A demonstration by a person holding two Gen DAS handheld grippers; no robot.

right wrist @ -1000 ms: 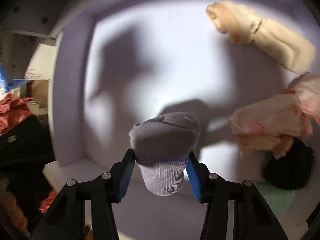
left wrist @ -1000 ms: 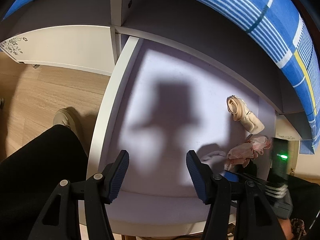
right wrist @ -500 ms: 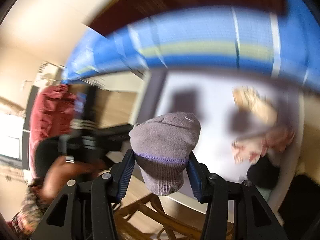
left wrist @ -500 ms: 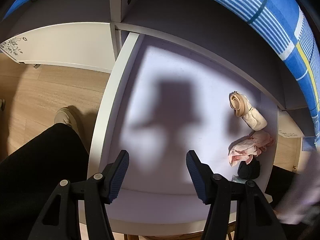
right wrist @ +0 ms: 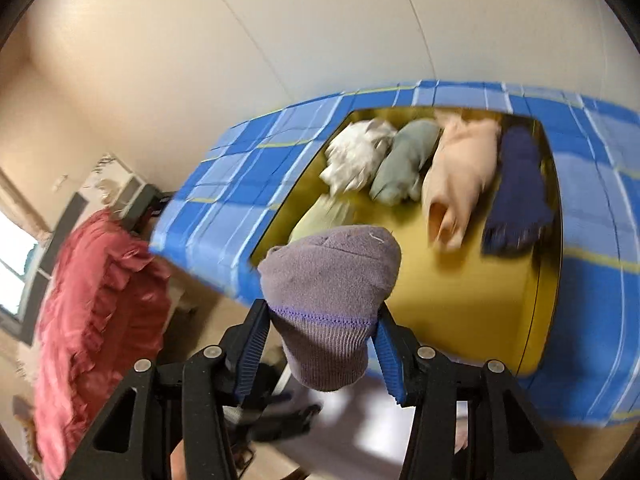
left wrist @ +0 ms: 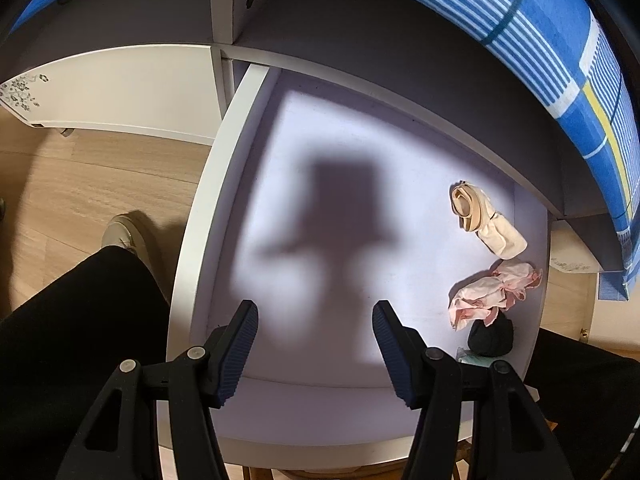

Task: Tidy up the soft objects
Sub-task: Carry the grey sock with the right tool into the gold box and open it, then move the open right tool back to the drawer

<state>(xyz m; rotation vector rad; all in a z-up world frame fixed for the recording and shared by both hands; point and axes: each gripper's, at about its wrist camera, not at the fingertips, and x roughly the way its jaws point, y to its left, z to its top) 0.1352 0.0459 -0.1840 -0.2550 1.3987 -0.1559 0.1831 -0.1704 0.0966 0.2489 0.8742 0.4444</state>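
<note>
Above the blue plaid box (right wrist: 592,264) of rolled socks (right wrist: 404,160), right claw (right wrist: 320,336) clamped around a purple sock (right wrist: 332,280); left claw (left wrist: 314,344) open, empty

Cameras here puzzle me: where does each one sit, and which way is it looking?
Left wrist: sits on the left gripper, looks steeply down into a pale drawer holding a cream sock and a pink cloth; open jaws, a dark trouser leg and a shoe show.
Right wrist: sits on the right gripper, faces a blue plaid box of rolled socks; jaws clamp a purple sock.
Shared: only the blue plaid box.
</note>
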